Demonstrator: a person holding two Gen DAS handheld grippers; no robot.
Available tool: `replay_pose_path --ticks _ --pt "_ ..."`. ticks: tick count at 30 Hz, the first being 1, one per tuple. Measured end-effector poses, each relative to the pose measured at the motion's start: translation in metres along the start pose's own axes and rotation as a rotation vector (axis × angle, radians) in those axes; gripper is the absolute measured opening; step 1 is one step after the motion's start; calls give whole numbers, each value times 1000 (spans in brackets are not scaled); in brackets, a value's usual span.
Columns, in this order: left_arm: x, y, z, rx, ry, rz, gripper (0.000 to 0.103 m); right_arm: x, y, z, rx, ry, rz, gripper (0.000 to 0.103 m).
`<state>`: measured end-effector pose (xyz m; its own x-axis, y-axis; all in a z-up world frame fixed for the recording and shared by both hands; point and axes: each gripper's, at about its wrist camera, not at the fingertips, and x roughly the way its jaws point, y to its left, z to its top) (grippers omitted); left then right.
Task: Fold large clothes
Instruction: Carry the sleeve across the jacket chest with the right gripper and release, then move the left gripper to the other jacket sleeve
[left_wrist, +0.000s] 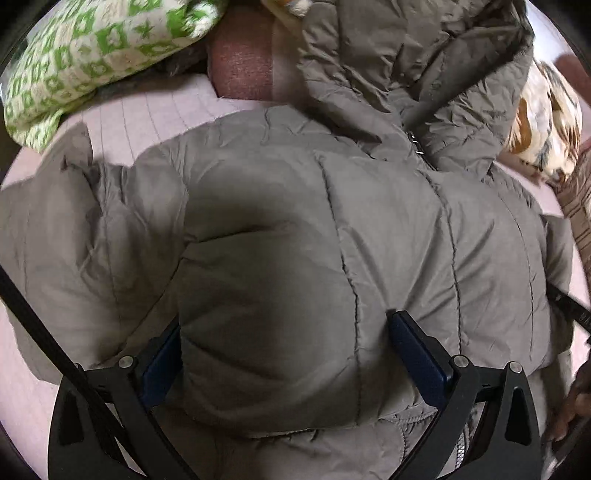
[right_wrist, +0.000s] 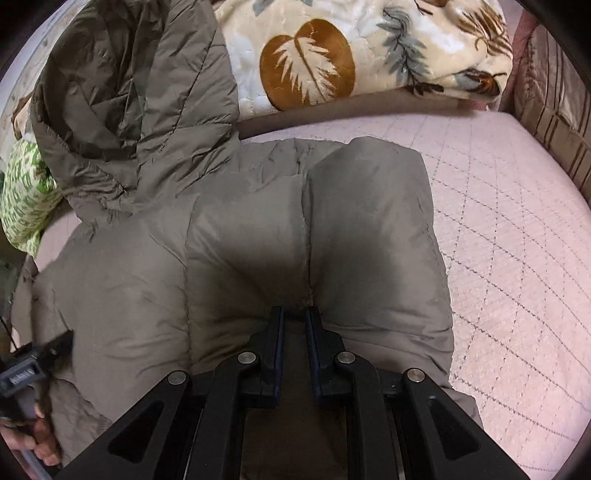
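Observation:
A puffy grey-brown hooded jacket (left_wrist: 388, 221) lies spread on a pink quilted bed cover (right_wrist: 517, 240), its hood (right_wrist: 129, 92) turned up at the far end. My left gripper (left_wrist: 284, 319) stands wide, and a thick padded fold of the jacket bulges between its blue pads, which press into it on both sides. My right gripper (right_wrist: 295, 310) is nearly shut, pinching a thin bit of the jacket (right_wrist: 129, 277) at a seam near its right edge. Both grippers point steeply down at the fabric.
A green patterned pillow (left_wrist: 92, 55) and a brown cushion (left_wrist: 240, 62) lie beyond the jacket. A cream leaf-print blanket (right_wrist: 351, 48) sits at the far side, with striped fabric (right_wrist: 554, 129) on the right. A hand (right_wrist: 40, 439) holds the other gripper at lower left.

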<state>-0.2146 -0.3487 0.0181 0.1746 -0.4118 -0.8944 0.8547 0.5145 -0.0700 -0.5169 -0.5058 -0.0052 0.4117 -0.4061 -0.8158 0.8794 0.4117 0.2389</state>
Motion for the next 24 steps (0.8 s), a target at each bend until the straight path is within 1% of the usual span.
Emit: replay_pose_path --ticks 1,3,5,6,8,9,10,11,13,14,16,17,20,22,24 --pt "-5 0 0 -6 -8 -5 103 -9 -1 2 11 -7 7 13" --pt "-29 8 -6 -37 -49 -42 103 -36 2 -2 10 -67 38 14" --pt "-51 16 -15 -47 -82 -50 103 -63 10 -12 -30 -114 54 26" --pt "-66 22 -26 -55 -102 -46 103 -78 13 -24 -49 -130 47 34" --pt "-84 32 -41 -63 -118 -53 103 -97 17 -43 -52 -160 69 36" --pt "-94 39 -52 -74 -127 -47 103 -109 19 -60 -57 -164 113 36" --pt "-103 47 -64 -87 -137 -39 103 -116 22 -75 -62 -158 136 38" --pt "-109 55 -75 -98 -142 -33 103 -120 24 -85 -67 -157 141 38" --pt "-117 64 -89 -128 -149 -10 103 -125 28 -112 -79 -166 168 44" --pt "-119 70 -95 -143 -157 0 103 -124 32 -121 -93 -160 164 44" --pt "-118 72 -103 -150 -152 12 103 -119 40 -126 -133 -141 135 44" --pt "-115 72 -105 -147 -145 16 103 -117 43 -126 -150 -137 136 44" --pt "-114 69 -110 -118 -154 34 103 -118 41 -129 -162 -156 118 45" --pt "-113 66 -109 -94 -162 54 103 -110 40 -129 -183 -145 93 54" --pt "-111 65 -106 -91 -163 70 103 -96 38 -129 -185 -94 78 55"
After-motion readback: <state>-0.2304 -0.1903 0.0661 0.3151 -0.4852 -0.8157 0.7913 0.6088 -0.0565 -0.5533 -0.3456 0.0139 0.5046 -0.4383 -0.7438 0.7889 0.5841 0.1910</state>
